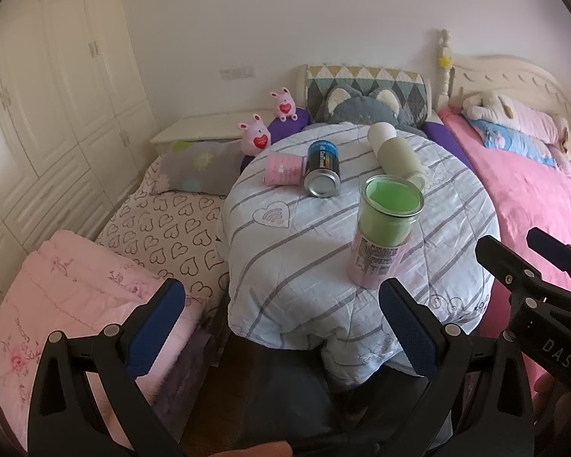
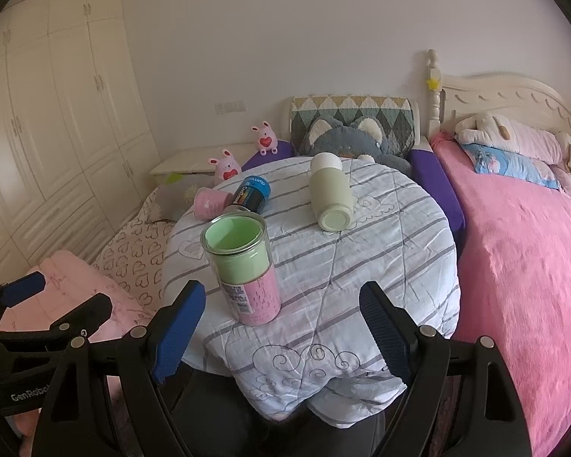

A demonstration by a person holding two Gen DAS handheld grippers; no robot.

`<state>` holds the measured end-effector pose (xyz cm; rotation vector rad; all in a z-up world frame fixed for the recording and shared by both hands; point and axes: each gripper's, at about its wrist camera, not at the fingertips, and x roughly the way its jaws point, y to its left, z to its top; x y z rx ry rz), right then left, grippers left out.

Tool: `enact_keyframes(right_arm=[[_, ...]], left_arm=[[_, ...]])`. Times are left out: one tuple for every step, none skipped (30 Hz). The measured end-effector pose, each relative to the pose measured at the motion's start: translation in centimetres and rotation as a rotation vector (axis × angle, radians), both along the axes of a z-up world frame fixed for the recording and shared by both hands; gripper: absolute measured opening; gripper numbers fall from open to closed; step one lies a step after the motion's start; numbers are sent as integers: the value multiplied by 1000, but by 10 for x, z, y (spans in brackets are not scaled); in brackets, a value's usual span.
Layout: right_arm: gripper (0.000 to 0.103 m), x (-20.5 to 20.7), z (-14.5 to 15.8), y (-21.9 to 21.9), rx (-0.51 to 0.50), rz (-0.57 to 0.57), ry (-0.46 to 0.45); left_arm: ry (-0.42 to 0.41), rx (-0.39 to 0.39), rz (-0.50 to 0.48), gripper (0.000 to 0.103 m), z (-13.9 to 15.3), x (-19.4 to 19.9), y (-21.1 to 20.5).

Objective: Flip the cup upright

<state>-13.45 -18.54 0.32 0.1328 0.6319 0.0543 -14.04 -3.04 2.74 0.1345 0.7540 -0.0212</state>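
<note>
Left gripper (image 1: 281,327) is seen from its own wrist view with both blue-padded fingers spread wide apart, nothing held between them. Beyond the fingers, a round table is covered by a striped quilt (image 1: 304,266). On the quilt's near right part the green-and-pink cup (image 1: 384,236) is seen standing upright, mouth up, just past the right finger and not touched by it. Farther back, a blue can (image 1: 322,169) is found lying on its side, with a small pink cup (image 1: 283,169) lying touching it on the left. A pale green bottle (image 1: 397,152) with a white cap lies on its side to the right of the can. The right gripper (image 1: 544,278) is glimpsed at the frame's right edge.

Right gripper (image 2: 281,327) is shown in its own wrist view, fingers likewise parted and empty. The green-and-pink cup (image 2: 243,270) is seen upright on the striped quilt (image 2: 361,266), nearer the left finger, apart from both pads. The blue can (image 2: 253,198), small pink cup (image 2: 209,203) and pale green bottle (image 2: 331,194) are noted behind it. The left gripper (image 2: 57,304) is seen at the lower left. A pink bed (image 2: 521,251) is noted to the right.
</note>
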Motion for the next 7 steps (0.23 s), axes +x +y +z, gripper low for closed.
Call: enact_keyframes(right_arm=[[85, 0, 0, 0, 0, 0, 1], [85, 0, 0, 0, -1, 0, 3], [85, 0, 0, 0, -1, 0, 3], [85, 0, 0, 1, 0, -1, 3], [85, 0, 0, 1, -1, -1, 3], [85, 0, 0, 1, -2, -2, 4], [85, 1, -1, 1, -2, -2, 6]], left_arm=[[2, -2, -2, 103, 0, 0, 1], [3, -4, -3, 103, 0, 0, 1], [3, -6, -4, 103, 0, 0, 2], [1, -8, -4, 103, 0, 1, 2], [2, -8, -1, 103, 0, 1, 3], [3, -9, 0, 103, -1, 1, 4], [4, -10, 0, 103, -1, 2, 4]])
